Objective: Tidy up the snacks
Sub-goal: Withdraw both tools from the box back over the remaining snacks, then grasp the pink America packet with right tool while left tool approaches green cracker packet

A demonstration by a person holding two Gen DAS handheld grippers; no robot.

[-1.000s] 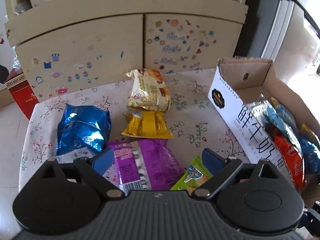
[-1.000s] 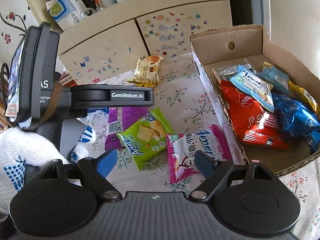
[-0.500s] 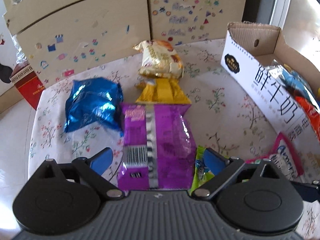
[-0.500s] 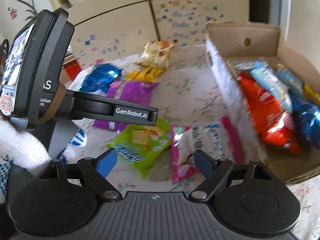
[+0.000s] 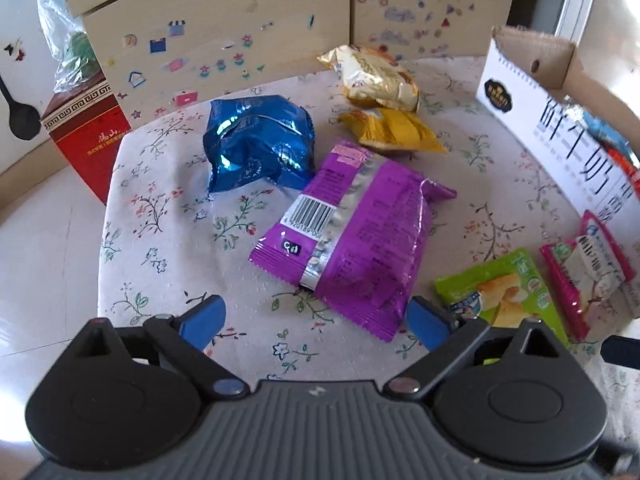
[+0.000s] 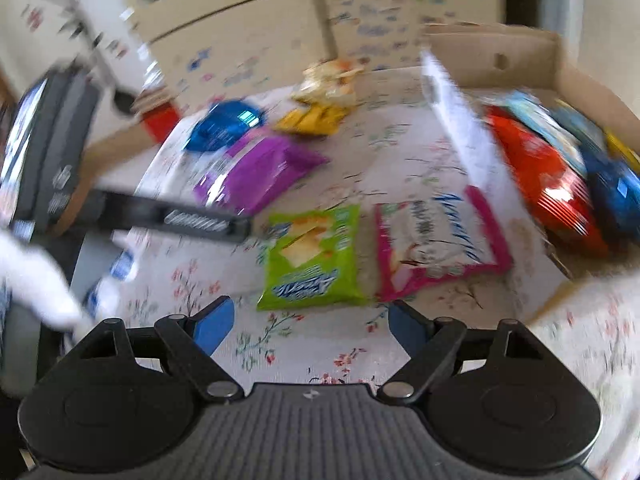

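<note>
Snack packs lie on a floral cloth. In the left wrist view a purple pack lies just ahead of my open, empty left gripper, with a blue foil pack, a yellow pack and a gold pack beyond. In the blurred right wrist view my open, empty right gripper hovers just before a green pack and a pink-edged pack. A cardboard box on the right holds several packs. The left gripper's body shows at left.
A wooden cabinet with stickers stands behind the table. A red carton stands off the table's left edge. The box's white side wall borders the cloth on the right.
My left gripper has pulled back and turned, so the purple pack lies farther ahead. My right gripper has swung quickly, blurring its view; green and pink packs sit more central.
</note>
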